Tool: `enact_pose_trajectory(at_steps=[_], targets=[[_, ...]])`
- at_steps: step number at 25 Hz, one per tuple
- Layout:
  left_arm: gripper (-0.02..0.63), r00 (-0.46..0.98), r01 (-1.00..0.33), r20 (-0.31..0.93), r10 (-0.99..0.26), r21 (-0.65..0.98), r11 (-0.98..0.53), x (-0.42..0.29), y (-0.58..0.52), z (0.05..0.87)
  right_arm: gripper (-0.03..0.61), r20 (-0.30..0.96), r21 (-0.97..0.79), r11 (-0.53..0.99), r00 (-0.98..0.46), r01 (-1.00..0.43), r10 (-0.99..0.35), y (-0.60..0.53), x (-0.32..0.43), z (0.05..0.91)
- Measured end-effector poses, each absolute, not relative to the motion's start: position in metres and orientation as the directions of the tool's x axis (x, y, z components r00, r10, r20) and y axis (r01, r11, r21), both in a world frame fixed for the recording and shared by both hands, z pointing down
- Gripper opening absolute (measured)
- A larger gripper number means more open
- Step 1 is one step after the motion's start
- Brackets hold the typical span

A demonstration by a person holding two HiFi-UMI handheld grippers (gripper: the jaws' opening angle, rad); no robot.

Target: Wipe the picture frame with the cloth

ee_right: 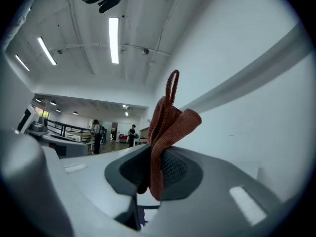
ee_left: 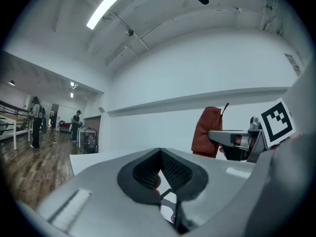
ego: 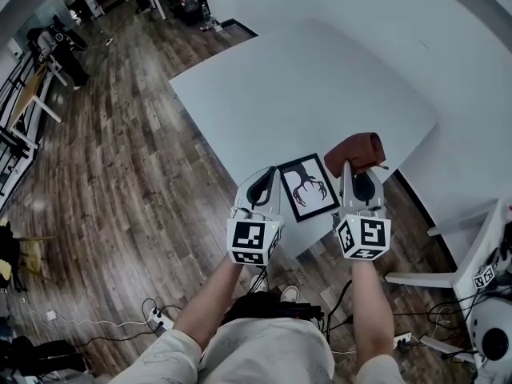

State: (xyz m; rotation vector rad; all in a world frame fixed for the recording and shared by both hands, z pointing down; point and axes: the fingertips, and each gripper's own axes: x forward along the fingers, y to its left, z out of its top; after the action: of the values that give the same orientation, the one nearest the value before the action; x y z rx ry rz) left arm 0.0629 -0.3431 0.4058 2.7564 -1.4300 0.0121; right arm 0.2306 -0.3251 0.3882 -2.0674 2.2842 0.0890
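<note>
The picture frame [ego: 306, 186], black-edged with a dark antler-like drawing, lies flat near the front edge of the white table [ego: 320, 86]. My left gripper [ego: 260, 184] hovers at the frame's left edge with its jaws shut and nothing clearly between them. A sliver of the frame [ee_left: 169, 209] shows beneath the left gripper [ee_left: 160, 174]. My right gripper [ego: 357, 174] is at the frame's right side, shut on the rust-brown cloth [ego: 358, 152]. The cloth [ee_right: 165, 127] stands bunched up out of the right gripper [ee_right: 153, 174], its loop on top. The cloth [ee_left: 206, 132] also shows in the left gripper view.
A white chair [ego: 464, 254] stands right of the table. Cables and a power strip [ego: 156, 318] lie on the wood floor by my feet. Desks, equipment and people [ego: 56, 42] are far off at the upper left. A white wall backs the table.
</note>
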Motion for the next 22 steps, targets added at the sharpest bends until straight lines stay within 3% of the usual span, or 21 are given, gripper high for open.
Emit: enact_pose_trajectory(at_steps=[22], targets=[[0.0, 0.58, -0.814, -0.004, -0.815, 0.014, -0.58, 0.073, -0.34, 0.39, 0.074, -0.058, 0.009, 0.088, -0.088, -0.996, -0.994, -0.315, 0.239, 0.395]])
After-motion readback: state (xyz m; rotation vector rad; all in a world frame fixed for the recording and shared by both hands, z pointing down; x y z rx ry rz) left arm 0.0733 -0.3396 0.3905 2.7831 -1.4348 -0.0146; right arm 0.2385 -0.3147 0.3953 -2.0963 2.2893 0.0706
